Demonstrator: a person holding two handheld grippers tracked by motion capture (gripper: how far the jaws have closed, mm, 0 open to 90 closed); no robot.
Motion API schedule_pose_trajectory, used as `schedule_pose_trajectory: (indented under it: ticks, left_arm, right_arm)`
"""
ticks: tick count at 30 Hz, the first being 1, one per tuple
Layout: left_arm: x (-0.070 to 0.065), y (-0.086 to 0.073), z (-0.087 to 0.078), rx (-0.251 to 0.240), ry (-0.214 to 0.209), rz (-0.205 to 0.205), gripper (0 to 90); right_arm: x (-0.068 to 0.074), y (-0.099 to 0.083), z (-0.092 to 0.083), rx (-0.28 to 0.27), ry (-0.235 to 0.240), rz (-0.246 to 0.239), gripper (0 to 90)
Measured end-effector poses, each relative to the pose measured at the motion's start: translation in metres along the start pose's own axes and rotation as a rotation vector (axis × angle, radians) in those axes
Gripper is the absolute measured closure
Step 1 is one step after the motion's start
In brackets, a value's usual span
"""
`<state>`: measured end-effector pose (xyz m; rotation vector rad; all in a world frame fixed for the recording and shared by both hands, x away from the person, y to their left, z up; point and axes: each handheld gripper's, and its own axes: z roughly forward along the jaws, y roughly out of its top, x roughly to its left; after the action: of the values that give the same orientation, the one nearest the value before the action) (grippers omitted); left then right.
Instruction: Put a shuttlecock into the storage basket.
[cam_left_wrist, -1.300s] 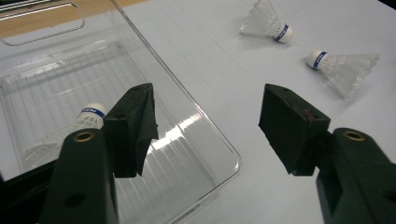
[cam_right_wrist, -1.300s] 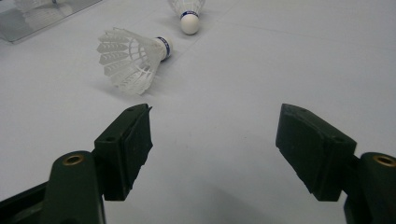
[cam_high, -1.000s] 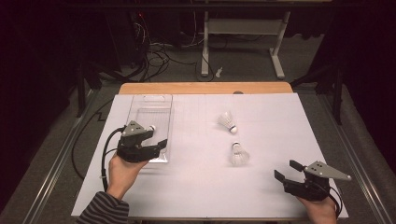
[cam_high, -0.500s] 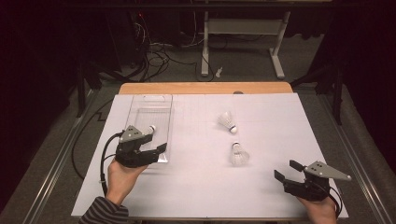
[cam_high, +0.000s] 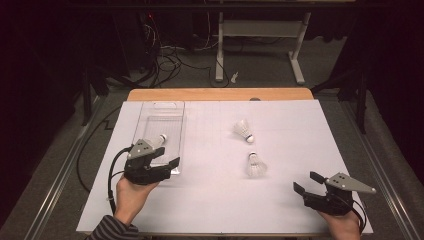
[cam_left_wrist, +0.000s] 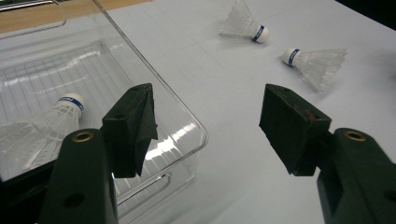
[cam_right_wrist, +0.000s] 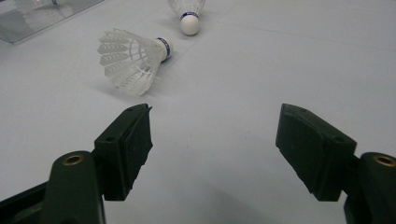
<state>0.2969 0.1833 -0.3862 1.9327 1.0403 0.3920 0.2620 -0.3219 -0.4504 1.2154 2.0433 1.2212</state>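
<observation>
- In the high view the left gripper (cam_high: 167, 167) hides the near end of the clear plastic bin (cam_high: 172, 112), and most of the shuttlecock in the bin (cam_high: 159, 140) sits behind the gripper's grey plate; only its cork end and a bit of skirt show.
- In the left gripper view that shuttlecock is cut off by the picture's left edge, and the bin's clear walls blur with glare.
- The left gripper hangs over the bin's near right corner, by the white sheet's (cam_high: 300, 125) left edge, the hand holding it from behind. Its jaws stand wide apart, holding nothing; one is over the bin's inside, the other over the sheet outside.
- The right gripper (cam_high: 307, 182) sits low near the sheet's near right corner, jaws pointing left toward the middle, also spread wide and holding nothing.
- The bin lies along the sheet's left edge and holds the one shuttlecock, on its side, cork pointing to the far side.
- Two loose shuttlecocks lie near the sheet's middle: the far shuttlecock (cam_high: 243, 130) and the near shuttlecock (cam_high: 255, 165), close together, not touching, well apart from both grippers.
</observation>
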Motion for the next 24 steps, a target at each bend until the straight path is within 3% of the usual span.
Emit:
schedule_pose_trajectory:
  ticks: [24]
  left_arm:
    - [-0.005, -0.021, -0.001, -0.026, -0.006, -0.007, 36.2]
  right_arm:
    - [0.000, 0.001, 0.002, 0.000, 0.002, 0.010, 27.4]
